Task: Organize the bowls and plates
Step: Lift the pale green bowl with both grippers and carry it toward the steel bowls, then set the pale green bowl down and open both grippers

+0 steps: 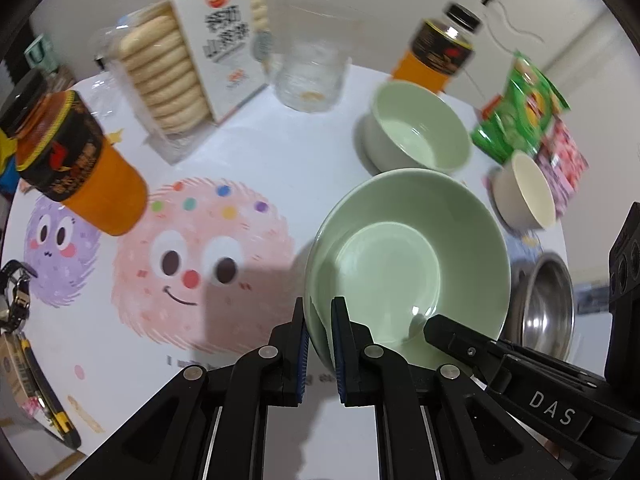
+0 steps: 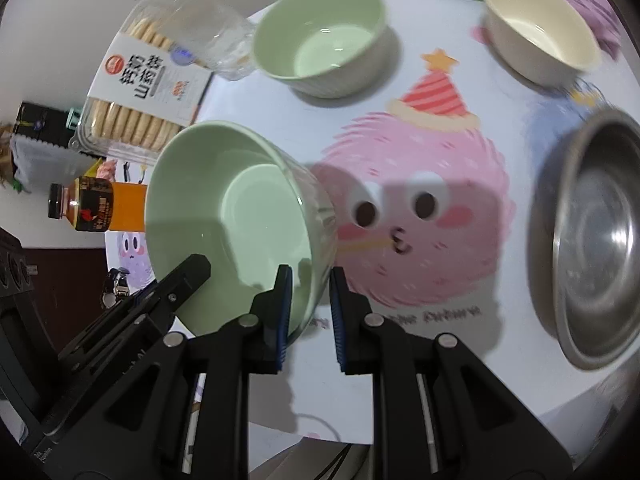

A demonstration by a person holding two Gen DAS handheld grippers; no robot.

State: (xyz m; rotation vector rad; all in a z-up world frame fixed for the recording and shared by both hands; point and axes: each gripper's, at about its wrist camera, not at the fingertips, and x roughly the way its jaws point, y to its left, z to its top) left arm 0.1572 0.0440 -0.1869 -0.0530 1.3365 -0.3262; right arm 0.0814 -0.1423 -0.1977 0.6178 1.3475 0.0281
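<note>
Left gripper: the left gripper [image 1: 320,312] sits at lower centre of the left wrist view, its blue pads pinching the near rim of the green plate [image 1: 408,264].
Right gripper: the right gripper [image 2: 310,284] sits at lower centre of the right wrist view, pinching the opposite rim of the same green plate [image 2: 236,216]; one pad lies inside the dish, the other outside its wall.
Green plate: a deep, pale green dish held between both grippers and tilted; it seems to be lifted clear of the counter [image 1: 280,148], though the blur makes that hard to confirm.
Green bowl: a green bowl [image 1: 420,128] stands upright on the counter, above the plate in the left wrist view and at top centre of the right wrist view [image 2: 320,32].
Cream bowl: a cream bowl [image 2: 536,28] stands at upper right of the right wrist view, near a green snack bag [image 1: 520,108].
Steel bowl: a steel bowl [image 2: 600,240] rests at the right edge of the right wrist view.
Other items: a cookie box [image 1: 180,68], a clear glass [image 1: 312,76] and two orange bottles [image 1: 80,160] [image 1: 436,52] stand around the cartoon-printed counter.
</note>
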